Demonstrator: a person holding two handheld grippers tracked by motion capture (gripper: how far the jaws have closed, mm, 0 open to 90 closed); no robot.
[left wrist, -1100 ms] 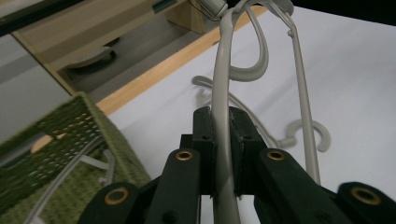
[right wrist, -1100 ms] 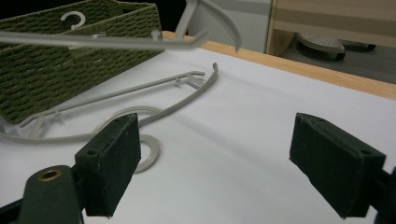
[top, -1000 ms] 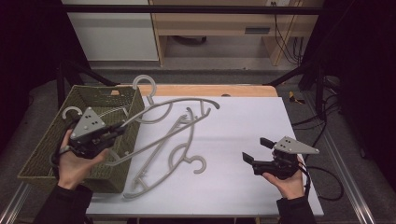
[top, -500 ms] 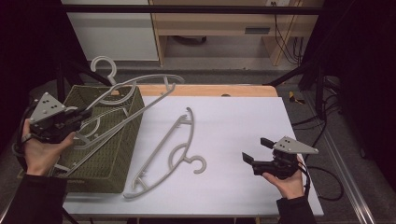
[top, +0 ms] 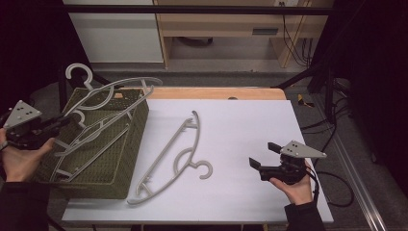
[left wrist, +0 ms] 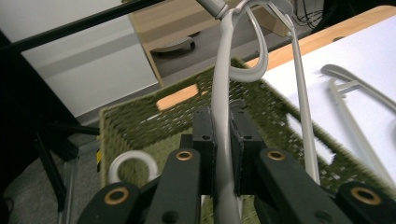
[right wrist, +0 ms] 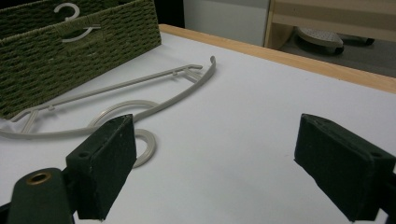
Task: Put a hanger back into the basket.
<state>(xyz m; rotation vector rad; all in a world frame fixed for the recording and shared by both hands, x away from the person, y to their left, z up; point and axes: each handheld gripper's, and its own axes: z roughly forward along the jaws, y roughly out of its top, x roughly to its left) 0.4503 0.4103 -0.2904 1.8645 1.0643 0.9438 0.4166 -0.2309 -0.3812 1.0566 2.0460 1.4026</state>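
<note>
left claw (top: 62,121) clamps hanger (top: 113,103), hook (top: 77,73) pointing away, over basket (top: 125,159)

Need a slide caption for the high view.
Left tool carries a grey hanger over the green basket; right tool waits open.

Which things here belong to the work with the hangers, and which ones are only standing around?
Part of the job:
- grey hanger clamped in the left gripper, above the basket
- green woven basket, with another hanger inside
- grey hanger on the table
- right gripper, open, holding nothing

Just around:
- wooden shelf unit behind the table
- white cabinet
- cables on the floor
</note>
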